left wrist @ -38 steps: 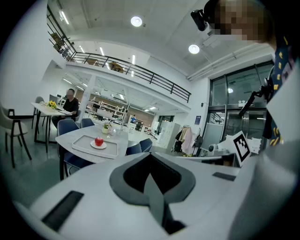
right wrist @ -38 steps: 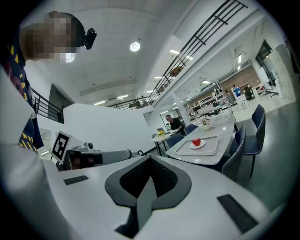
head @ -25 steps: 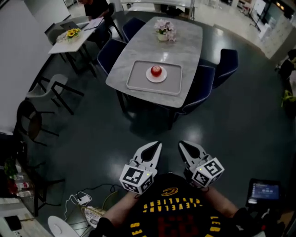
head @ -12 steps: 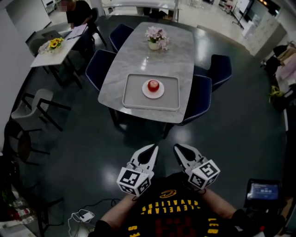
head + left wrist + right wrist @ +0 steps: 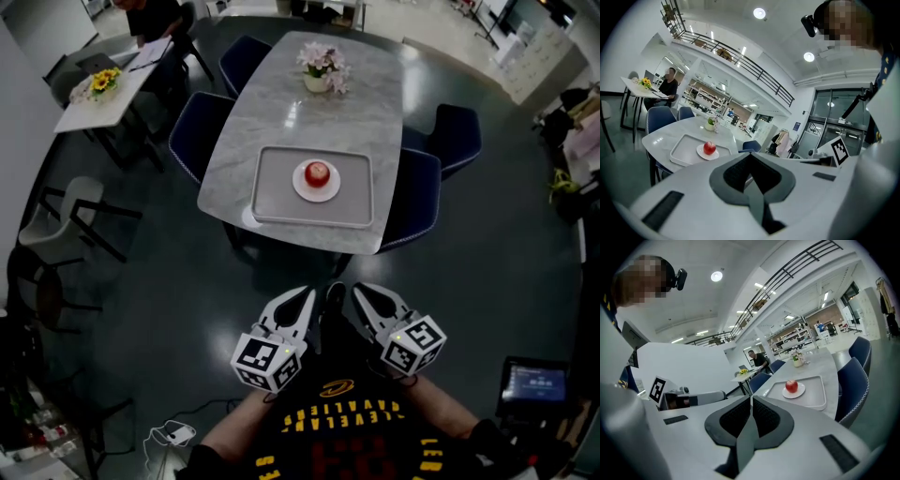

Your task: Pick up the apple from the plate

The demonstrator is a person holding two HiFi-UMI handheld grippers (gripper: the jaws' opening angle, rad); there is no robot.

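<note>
A round red apple (image 5: 318,172) sat on a small white plate (image 5: 300,186), far from the left gripper (image 5: 306,298) and right gripper (image 5: 362,292), both closed and empty.

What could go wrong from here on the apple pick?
1. Left gripper and right gripper are both shut; unopened, they could knock the round red apple off its small white plate.
2. The dark blue chair at the grey marble table's near-right edge may crowd a right-side approach.

Open office canteen: dining tables (image 5: 309,112), chairs (image 5: 197,127), mezzanine railing (image 5: 754,70).
</note>
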